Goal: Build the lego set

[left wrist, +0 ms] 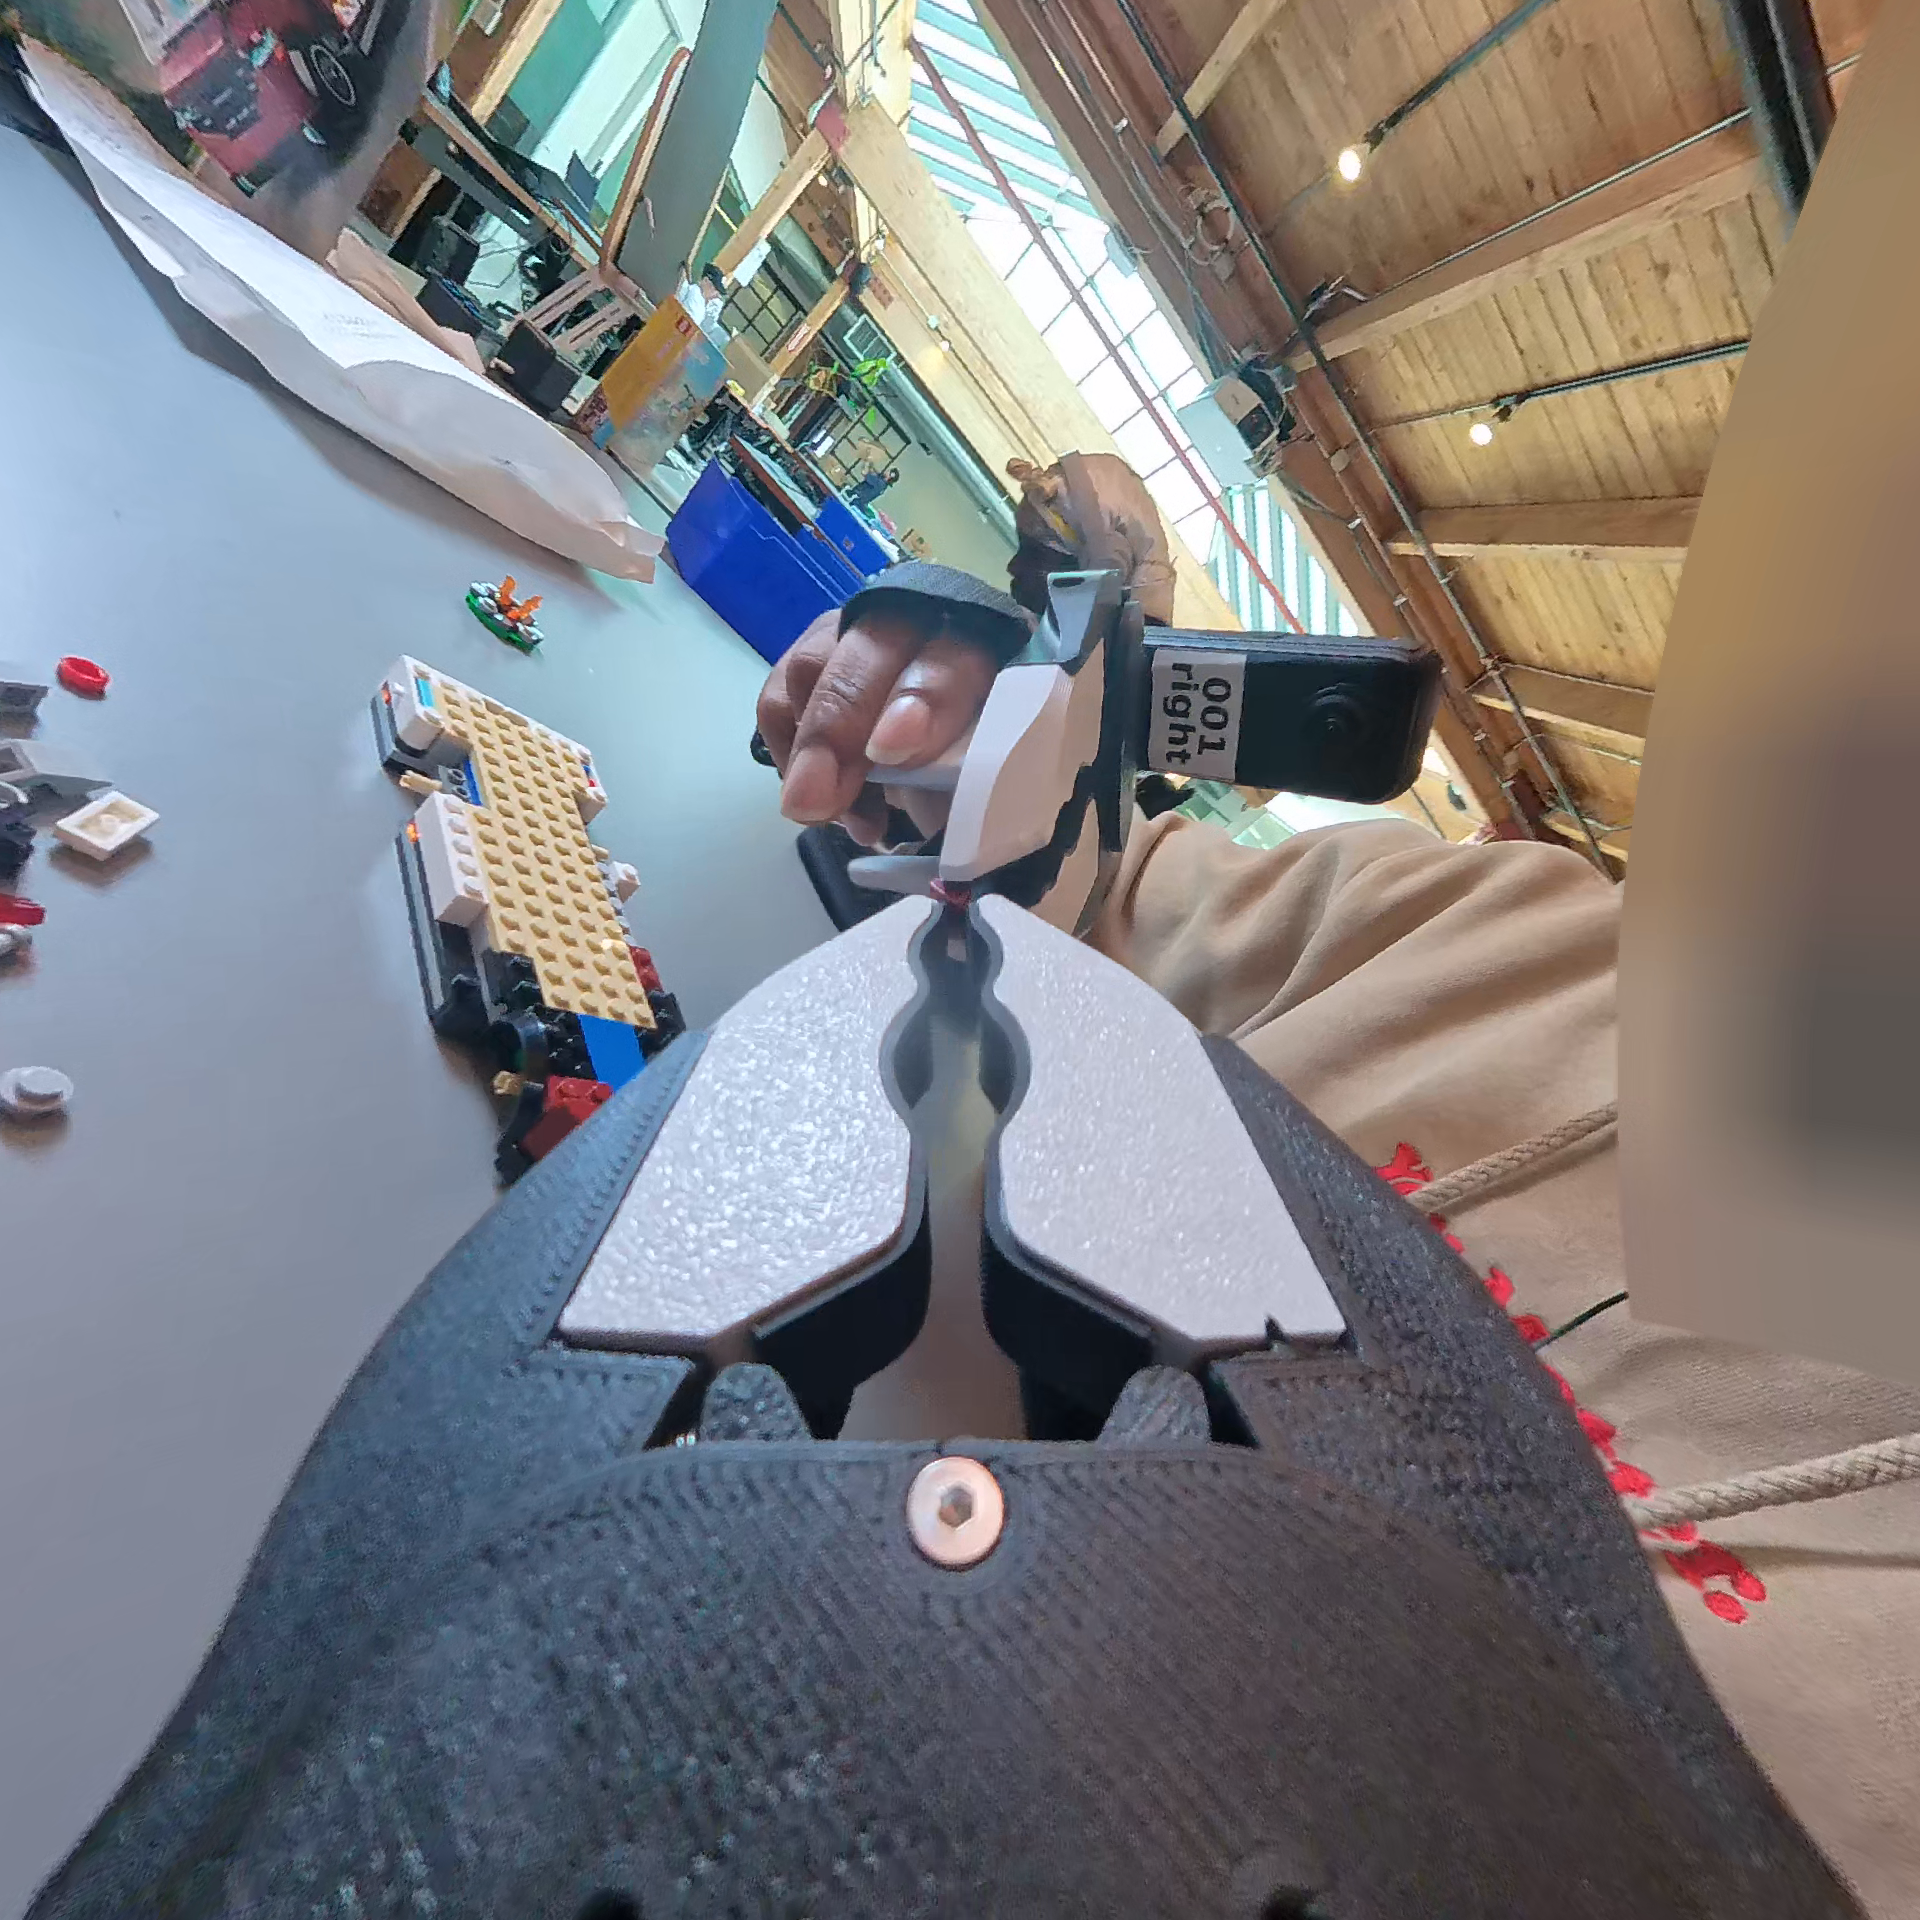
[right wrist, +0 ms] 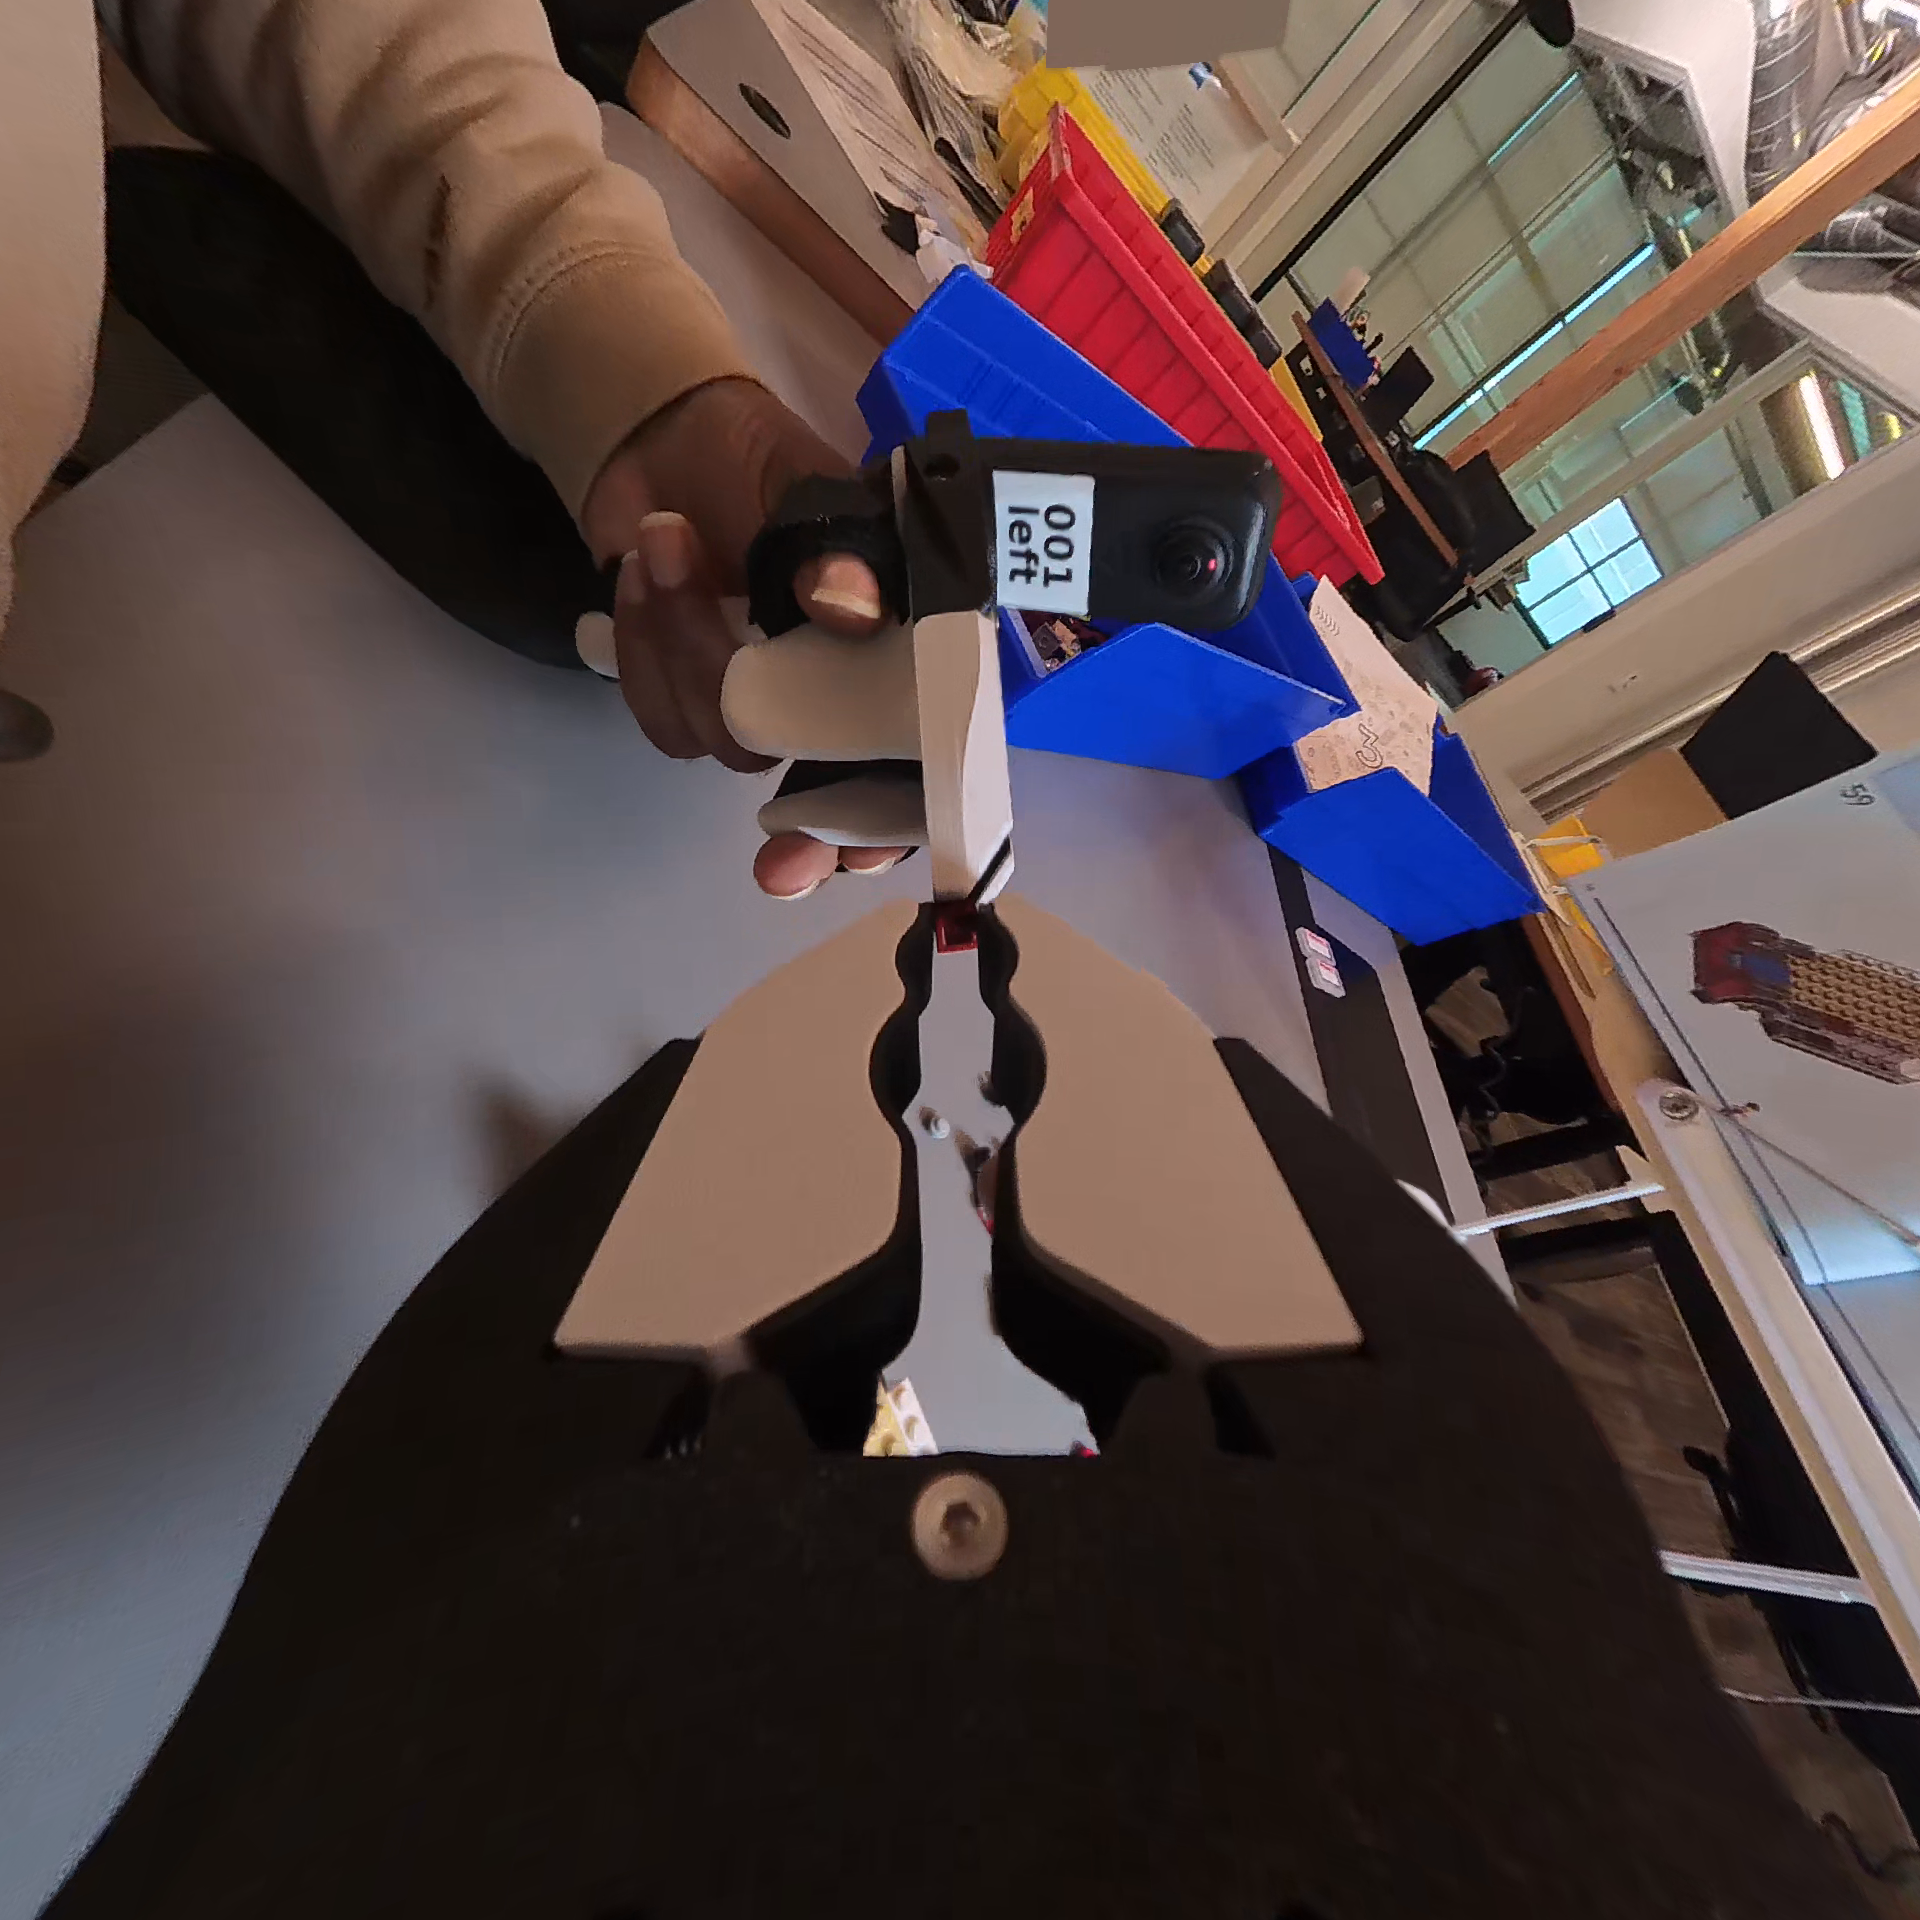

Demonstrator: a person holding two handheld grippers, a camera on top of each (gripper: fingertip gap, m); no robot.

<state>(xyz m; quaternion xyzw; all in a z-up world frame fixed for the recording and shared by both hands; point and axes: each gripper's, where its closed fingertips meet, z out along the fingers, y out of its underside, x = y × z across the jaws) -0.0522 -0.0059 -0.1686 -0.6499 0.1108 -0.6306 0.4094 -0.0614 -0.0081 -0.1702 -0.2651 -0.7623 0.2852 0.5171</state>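
Left wrist view: the left gripper [left wrist: 951,914] has its fingertips nearly together, meeting a small dark red piece [left wrist: 952,891] at the tips; the right gripper's fingertips touch the same piece from the far side, both raised above the grey table [left wrist: 260,1299]. To the left lies one brick assembly [left wrist: 520,883] with a tan studded plate. One red ring [left wrist: 83,675], one grey round piece [left wrist: 36,1091], one green-and-orange piece [left wrist: 506,613] and one white paper bag [left wrist: 312,322] lie farther off.

Right wrist view: the right gripper [right wrist: 956,930] pinches the small dark red piece [right wrist: 954,938] between both pads. The left gripper's tips press against it from beyond. Behind stand blue bins [right wrist: 1195,707] and one red bin [right wrist: 1143,343]; their exact count I cannot tell.
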